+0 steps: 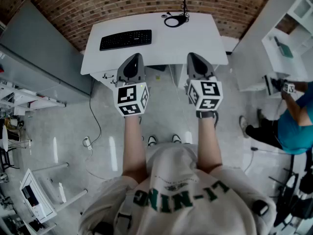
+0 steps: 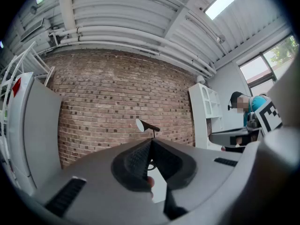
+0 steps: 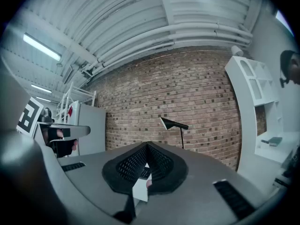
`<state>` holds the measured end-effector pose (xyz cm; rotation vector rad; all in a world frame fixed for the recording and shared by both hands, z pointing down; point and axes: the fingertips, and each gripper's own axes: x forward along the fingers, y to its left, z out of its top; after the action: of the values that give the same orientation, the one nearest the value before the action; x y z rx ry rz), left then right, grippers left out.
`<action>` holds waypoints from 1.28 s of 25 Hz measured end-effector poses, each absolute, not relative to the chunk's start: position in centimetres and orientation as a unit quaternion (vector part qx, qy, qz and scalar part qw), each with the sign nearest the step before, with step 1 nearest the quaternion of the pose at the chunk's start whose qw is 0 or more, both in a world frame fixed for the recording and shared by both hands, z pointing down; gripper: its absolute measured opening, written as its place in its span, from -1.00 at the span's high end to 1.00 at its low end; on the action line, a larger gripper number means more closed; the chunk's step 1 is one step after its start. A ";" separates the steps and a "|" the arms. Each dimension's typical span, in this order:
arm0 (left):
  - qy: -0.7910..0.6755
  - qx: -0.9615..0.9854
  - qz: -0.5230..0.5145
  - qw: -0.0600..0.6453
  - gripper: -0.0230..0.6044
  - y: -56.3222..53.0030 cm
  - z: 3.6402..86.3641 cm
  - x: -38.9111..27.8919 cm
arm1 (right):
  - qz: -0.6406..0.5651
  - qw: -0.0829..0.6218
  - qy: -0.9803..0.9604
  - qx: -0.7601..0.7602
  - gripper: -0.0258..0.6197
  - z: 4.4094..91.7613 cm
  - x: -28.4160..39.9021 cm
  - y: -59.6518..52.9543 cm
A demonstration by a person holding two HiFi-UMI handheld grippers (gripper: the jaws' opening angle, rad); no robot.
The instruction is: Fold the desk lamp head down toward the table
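The black desk lamp (image 1: 176,19) stands at the far edge of the white desk (image 1: 161,45), its thin pole rising straight toward the camera. In the left gripper view the lamp head (image 2: 140,124) shows against the brick wall, raised well above the desk. The right gripper view has the same lamp head (image 3: 168,123) on its pole (image 3: 182,137). My left gripper (image 1: 137,57) and right gripper (image 1: 191,56) are held level side by side over the desk's near edge, well short of the lamp. Both are shut with nothing between the jaws.
A black keyboard (image 1: 125,39) lies on the desk's left half. A grey partition (image 1: 39,48) stands to the left, a white shelf unit (image 1: 288,43) to the right. A person in a teal shirt (image 1: 293,121) sits at the right. A cable (image 1: 93,126) runs across the floor.
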<state>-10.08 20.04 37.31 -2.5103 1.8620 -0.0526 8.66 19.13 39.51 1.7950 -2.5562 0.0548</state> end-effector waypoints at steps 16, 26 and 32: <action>0.624 -0.781 -0.020 0.005 0.93 21.4 37.1 -4.5 | 0.037 -0.011 -0.847 0.530 0.92 39.0 13.3 18.0; 0.621 -0.784 -0.028 -0.014 0.93 17.2 38.9 -4.7 | 0.096 -0.035 -0.855 0.508 0.91 41.6 12.5 14.0; 0.605 -0.795 -0.008 -0.023 0.93 10.3 39.9 -5.3 | 0.073 -0.014 -0.855 0.514 0.91 42.3 11.4 8.5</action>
<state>-5.32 10.26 39.90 -2.5364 1.9305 -0.0268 11.42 8.47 42.33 1.6293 -2.7099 0.2310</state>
